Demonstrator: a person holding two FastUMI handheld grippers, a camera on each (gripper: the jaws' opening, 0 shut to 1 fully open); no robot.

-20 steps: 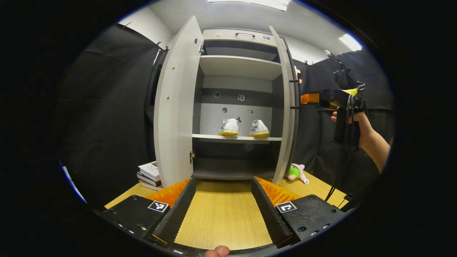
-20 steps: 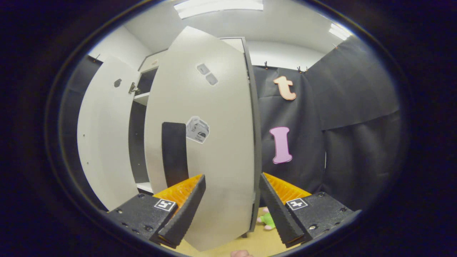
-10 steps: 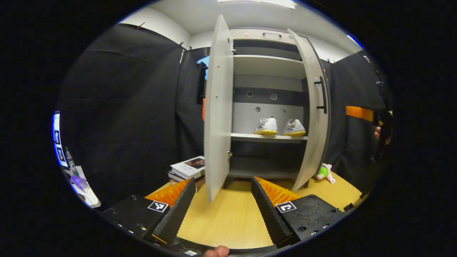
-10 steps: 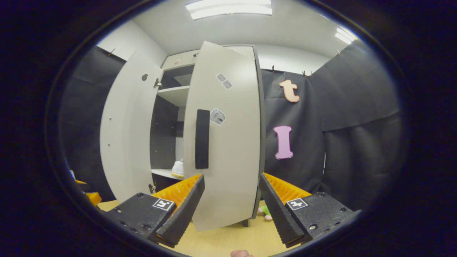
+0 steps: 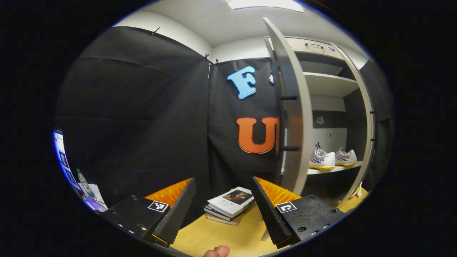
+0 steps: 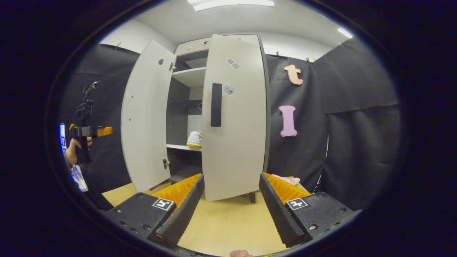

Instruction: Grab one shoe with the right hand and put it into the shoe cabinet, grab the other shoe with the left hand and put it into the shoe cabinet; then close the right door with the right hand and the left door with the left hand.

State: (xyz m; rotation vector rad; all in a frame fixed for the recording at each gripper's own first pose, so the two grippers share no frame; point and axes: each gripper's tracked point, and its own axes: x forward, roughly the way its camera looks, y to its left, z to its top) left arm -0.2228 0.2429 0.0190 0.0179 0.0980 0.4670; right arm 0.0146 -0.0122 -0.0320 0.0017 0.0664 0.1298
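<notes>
Change: both views are sitting farther back than a second ago; the left gripper's view is swinging off to the left of the cabinet, and the right door is standing nearer to closed than before, with the right gripper backed away from it.

Left gripper [image 5: 223, 203]: its fingers are standing wide apart and holding nothing; in the right gripper view [image 6: 98, 131] it is showing far off to the left, held in a hand [image 6: 72, 148].

Right gripper [image 6: 231, 200]: its fingers are spread wide with nothing between them, hanging over the table [image 6: 228, 225] just short of the right door.

Cabinet [image 5: 330, 107]: it is lying ahead and to the right of the left gripper, and straight ahead of the right gripper [image 6: 187, 107].

Shoes [image 5: 332, 159]: both are sitting side by side on the middle shelf [image 5: 330, 170] inside the cabinet; one is peeking out between the doors in the right gripper view [image 6: 194, 138].

Left door [image 5: 291, 117]: it is standing wide open, edge-on just beyond the left gripper's right finger.

Right door [image 6: 234, 117]: it is hanging partly closed, right ahead of the right gripper, apart from both fingers.

Books [image 5: 230, 205]: a stack is lying on the table between and just past the left gripper's fingers.

Toy [image 6: 285, 179]: something soft and pink is lying just past the right gripper's right finger.
</notes>
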